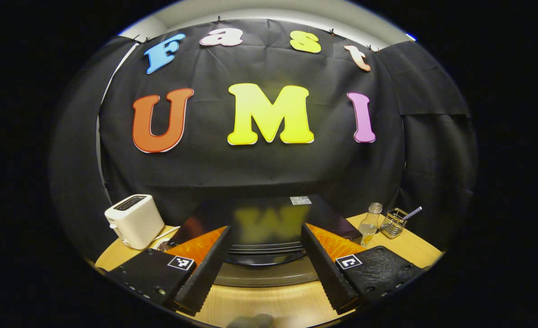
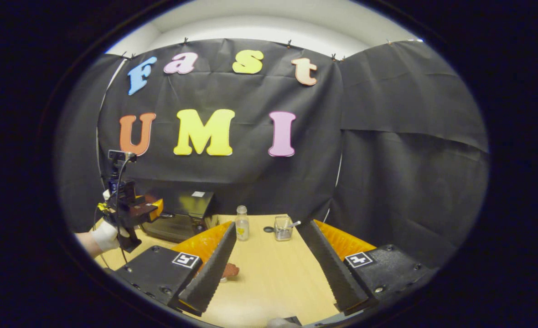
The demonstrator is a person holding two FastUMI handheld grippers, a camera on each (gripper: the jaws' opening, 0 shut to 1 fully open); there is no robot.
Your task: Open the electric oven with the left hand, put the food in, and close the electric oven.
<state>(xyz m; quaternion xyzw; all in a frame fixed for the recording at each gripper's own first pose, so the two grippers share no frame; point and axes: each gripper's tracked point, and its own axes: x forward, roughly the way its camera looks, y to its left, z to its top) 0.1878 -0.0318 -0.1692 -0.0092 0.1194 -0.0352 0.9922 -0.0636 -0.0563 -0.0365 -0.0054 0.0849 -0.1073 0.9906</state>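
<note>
The black electric oven (image 1: 269, 218) stands straight ahead in the left gripper view, its glossy top facing me and its front edge (image 1: 264, 259) low between the fingers. My left gripper (image 1: 265, 229) is open, just above and in front of it, holding nothing. Whether the door is open I cannot tell. In the right gripper view the oven (image 2: 182, 212) sits at the left, with the left gripper (image 2: 152, 207) and a gloved hand (image 2: 105, 237) beside it. My right gripper (image 2: 269, 224) hangs open over the table. A brown piece of food (image 2: 231, 271) lies by its left finger, partly hidden.
A white toaster (image 1: 134, 221) stands left of the oven. Right of it are a small glass bottle (image 1: 369, 223) (image 2: 241, 223) and a wire basket (image 1: 394, 223) (image 2: 283, 228) holding a utensil. The wooden table (image 2: 273, 273) ends at the black cloth wall.
</note>
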